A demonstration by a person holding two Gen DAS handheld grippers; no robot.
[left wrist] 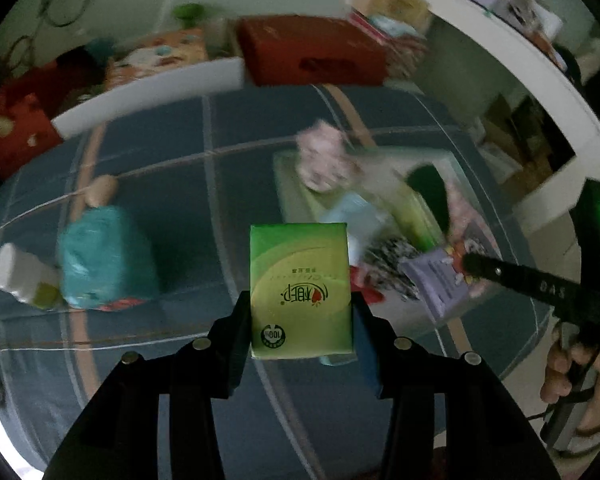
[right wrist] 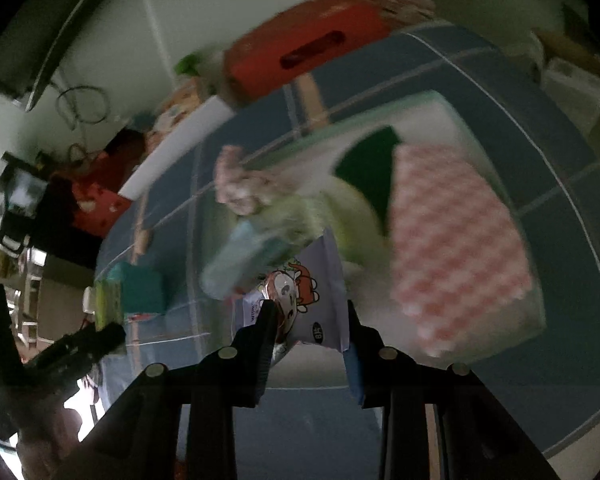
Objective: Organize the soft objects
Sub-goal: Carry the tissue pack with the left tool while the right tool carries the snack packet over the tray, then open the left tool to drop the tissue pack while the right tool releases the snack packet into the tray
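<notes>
L gripper (left wrist: pixel 302 312): jaws part open, clamped on both sides of a green tissue pack (left wrist: pixel 301 290); pack upright between the pads, printing upside down in L wrist view, held above the blue checked bedsheet (left wrist: pixel 172 184); R gripper (right wrist: pixel 310 322): jaws narrower, closed on a pale purple snack pouch (right wrist: pixel 300 300) w/ cartoon print; pouch crumpled at the L pad, also off the sheet; R gripper shows in L view too, at right edge (left wrist: pixel 466 268), pouch (left wrist: pixel 440 284) at its tip, person's hand (left wrist: pixel 576 372) on the handle.

Pale green tray (right wrist: pixel 452 116) sits on the sheet ahead of both grippers; in it: pink checked cloth (right wrist: pixel 456 248), dark green item (right wrist: pixel 370 168), pink floral bundle (left wrist: pixel 324 158) at the far corner, light blue pack (right wrist: pixel 236 264) near edge; contents blurred, can't tell more.

Left on the sheet, well apart from tray: teal bag (left wrist: pixel 106 258), white bottle (left wrist: pixel 22 276) just beside it; red box (left wrist: pixel 312 50) beyond the bed's far edge.
</notes>
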